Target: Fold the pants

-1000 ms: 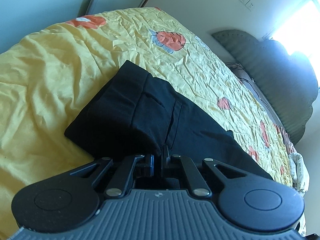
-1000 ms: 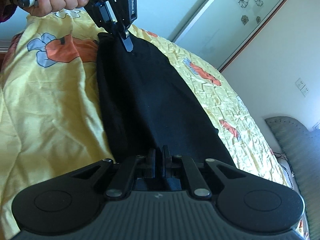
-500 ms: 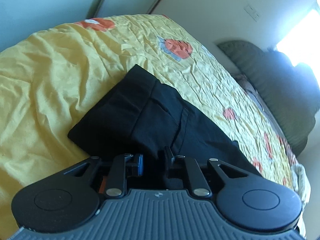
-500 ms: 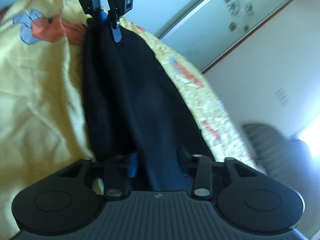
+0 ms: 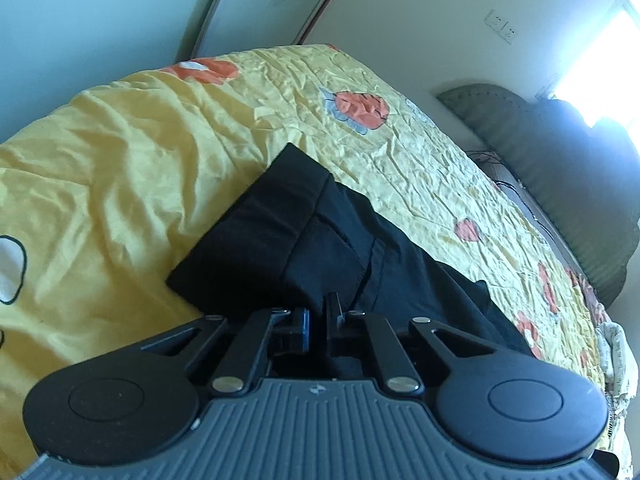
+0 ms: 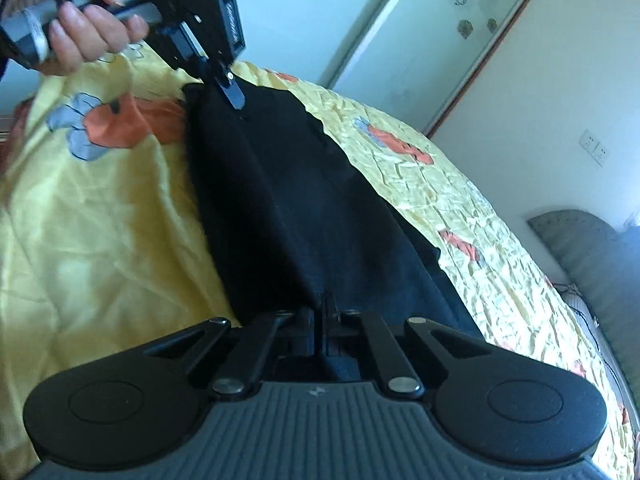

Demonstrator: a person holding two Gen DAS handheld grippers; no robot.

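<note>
Here the black fabric pants (image 6: 304, 208) run lengthwise from lower centre to upper left, both tongs, right (image 6: 322, 312) and left (image 6: 224, 88), having just closed, pinching opposite ends.

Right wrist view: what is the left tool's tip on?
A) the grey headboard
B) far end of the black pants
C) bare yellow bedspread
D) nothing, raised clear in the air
B: in the right wrist view the left tool, held by a hand, has its tip on the far end of the black pants, which lie on the yellow bedspread.
</note>
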